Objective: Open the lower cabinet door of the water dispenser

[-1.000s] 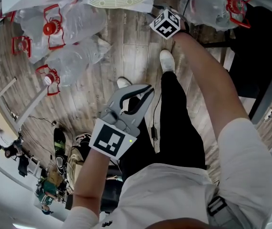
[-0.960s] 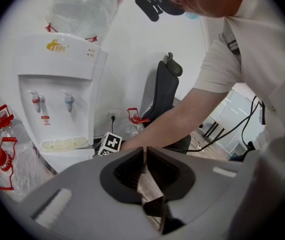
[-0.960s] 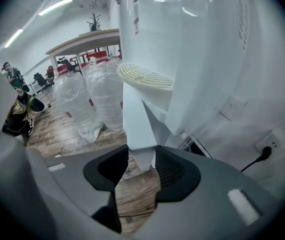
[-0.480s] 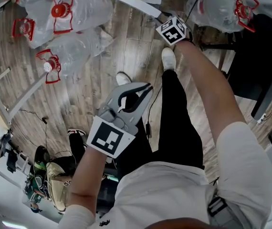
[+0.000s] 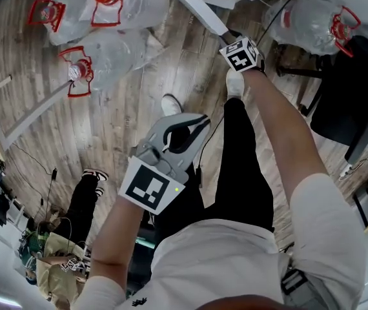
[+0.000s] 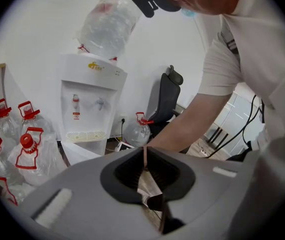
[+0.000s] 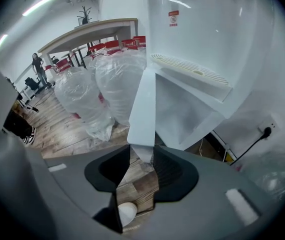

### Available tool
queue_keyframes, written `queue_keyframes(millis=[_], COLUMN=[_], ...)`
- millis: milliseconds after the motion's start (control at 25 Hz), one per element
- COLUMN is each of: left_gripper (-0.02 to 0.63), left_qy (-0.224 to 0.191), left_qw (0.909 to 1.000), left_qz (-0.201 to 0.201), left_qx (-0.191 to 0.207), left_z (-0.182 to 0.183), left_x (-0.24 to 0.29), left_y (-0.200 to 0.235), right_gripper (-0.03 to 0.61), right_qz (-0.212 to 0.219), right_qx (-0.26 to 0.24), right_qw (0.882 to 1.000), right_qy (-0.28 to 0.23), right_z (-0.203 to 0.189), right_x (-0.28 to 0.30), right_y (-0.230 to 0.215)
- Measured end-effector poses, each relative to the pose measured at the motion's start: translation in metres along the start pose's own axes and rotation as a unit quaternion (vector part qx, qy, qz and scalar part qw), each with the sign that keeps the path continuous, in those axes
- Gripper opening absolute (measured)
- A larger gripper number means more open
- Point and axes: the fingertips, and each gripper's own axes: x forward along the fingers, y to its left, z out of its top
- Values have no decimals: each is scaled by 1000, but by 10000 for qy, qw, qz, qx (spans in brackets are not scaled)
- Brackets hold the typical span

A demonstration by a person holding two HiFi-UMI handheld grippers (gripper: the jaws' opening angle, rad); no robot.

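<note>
The white water dispenser [image 6: 90, 99] [image 7: 207, 29] stands ahead, with a bottle on top. Its lower cabinet door [image 7: 145, 109] hangs swung out and shows as a narrow white strip [image 5: 200, 8] in the head view. My right gripper [image 7: 142, 156] [image 5: 226, 37] sits at the door's free edge. That edge fills the gap between the jaws, which have just been closing on it. My left gripper [image 5: 200, 118] [image 6: 145, 151] hovers over the person's legs, away from the dispenser, with its tips together and nothing between them.
Several clear water bottles with red caps [image 5: 106, 57] [image 7: 112, 89] lie bagged on the wooden floor left of the dispenser. Another bottle [image 5: 313, 21] and a black chair [image 5: 352, 89] stand to its right. A bystander's legs [image 5: 84, 192] are at lower left.
The right gripper has moved right and down in the head view, and the door's edge has swung out with it. The left gripper has shifted slightly. A bystander's legs have come into view.
</note>
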Motion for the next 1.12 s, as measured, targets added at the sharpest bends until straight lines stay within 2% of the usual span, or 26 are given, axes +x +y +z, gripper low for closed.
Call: queue_keyframes(millis=[120, 320, 640, 800, 1120], left_gripper=[58, 58, 58, 58, 58], left_qy=[-52, -161, -334, -425, -586], left_qw=[10000, 9996, 9982, 9973, 9937], left_qz=[59, 206, 407, 499, 784], left_qx=[-36, -64, -271, -331, -544], left_z=[-6, -17, -40, -50, -74], left_x=[-17, -44, -82, -101, -136], left_y=[3, 12, 20, 24, 37], right_gripper=[90, 75, 63, 40, 34], right_qz=[-27, -20, 141, 216, 324], right_qx=[-70, 2, -379, -420, -609], right_qw=[10000, 10000, 9991, 9987, 9975], right_qy=[55, 43, 149, 176, 164], right_z=[0, 6, 26, 33, 59], right_x=[1, 8, 16, 27, 44], right_y=[23, 58, 106, 127, 166])
